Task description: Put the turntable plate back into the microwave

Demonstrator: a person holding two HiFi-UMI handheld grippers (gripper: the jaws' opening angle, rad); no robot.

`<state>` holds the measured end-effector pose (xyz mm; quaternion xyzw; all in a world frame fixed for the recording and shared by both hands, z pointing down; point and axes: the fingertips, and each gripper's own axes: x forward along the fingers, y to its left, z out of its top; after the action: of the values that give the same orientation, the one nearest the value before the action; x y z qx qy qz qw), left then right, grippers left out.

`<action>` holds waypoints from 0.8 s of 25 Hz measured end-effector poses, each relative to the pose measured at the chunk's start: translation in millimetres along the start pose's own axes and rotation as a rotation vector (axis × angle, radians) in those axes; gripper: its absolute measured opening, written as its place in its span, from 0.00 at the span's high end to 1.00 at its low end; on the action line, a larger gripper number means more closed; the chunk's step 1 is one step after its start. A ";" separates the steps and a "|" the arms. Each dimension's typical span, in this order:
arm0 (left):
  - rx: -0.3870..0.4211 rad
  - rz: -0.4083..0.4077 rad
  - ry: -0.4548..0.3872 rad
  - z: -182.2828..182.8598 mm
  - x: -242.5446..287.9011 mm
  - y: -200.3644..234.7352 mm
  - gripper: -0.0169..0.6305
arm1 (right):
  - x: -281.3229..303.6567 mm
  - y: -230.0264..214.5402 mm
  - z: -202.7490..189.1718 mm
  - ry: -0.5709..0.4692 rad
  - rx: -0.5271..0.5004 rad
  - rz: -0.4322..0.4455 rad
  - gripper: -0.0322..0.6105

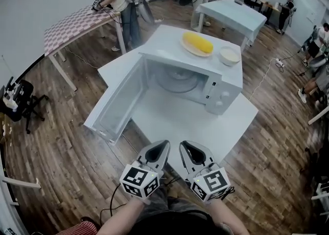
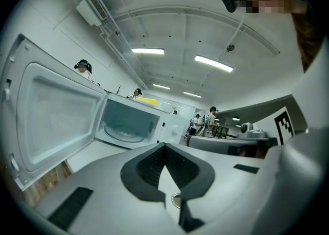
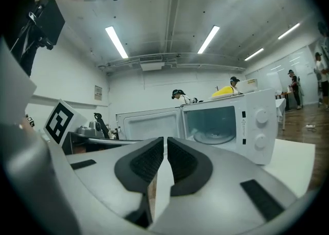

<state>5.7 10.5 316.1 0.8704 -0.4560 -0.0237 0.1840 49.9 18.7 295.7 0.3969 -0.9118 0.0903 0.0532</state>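
Head view shows a white microwave (image 1: 218, 87) standing on a white table (image 1: 180, 126), with its door (image 1: 115, 103) swung fully open to the left. The glass turntable plate (image 1: 177, 78) lies already inside the microwave, on the floor of the cavity, and it looks flat and centred there. On the top of the microwave there is a flat plate (image 1: 191, 50) with a yellow oblong object (image 1: 198, 42) on it, and just beside it, to the right, a small white bowl (image 1: 229, 55).

The left gripper (image 1: 163, 145) and the right gripper (image 1: 186, 146) are both at the near edge of the table, close beside each other, well apart from the microwave and pointing towards it. Neither of them touches the plate or the door.

In the left gripper view the two jaws meet at their tips and nothing is between them; the open microwave with the turntable plate is seen ahead and a little to the left. In the right gripper view the jaws are also together, with only a thin slit between the dark pads (image 3: 146, 163), and they carry nothing; the microwave is ahead to the right.

Behind, on the wooden floor (image 1: 61, 126), a checkered table (image 1: 77, 23) stands at the left and another white table (image 1: 231, 15) further back, with some persons around them.
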 end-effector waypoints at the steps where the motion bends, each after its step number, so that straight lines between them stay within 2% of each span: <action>1: -0.012 -0.001 0.004 -3.3 -4.4 -3.4 0.95 | -3.8 3.6 0.1 0.001 -0.001 0.005 0.89; 9: -0.138 -0.002 -0.006 -22.8 -38.6 -24.9 0.95 | -27.2 39.1 -7.9 0.021 -0.007 0.090 0.89; 20: -0.158 0.075 -0.013 -32.9 -64.3 -22.3 0.95 | -48.5 71.7 -15.2 0.028 -0.039 0.144 0.90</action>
<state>-7.3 83.4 330.9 0.8354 -0.4862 -0.0583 0.2498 30.6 104.4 293.6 0.3280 -0.9387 0.0817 0.0673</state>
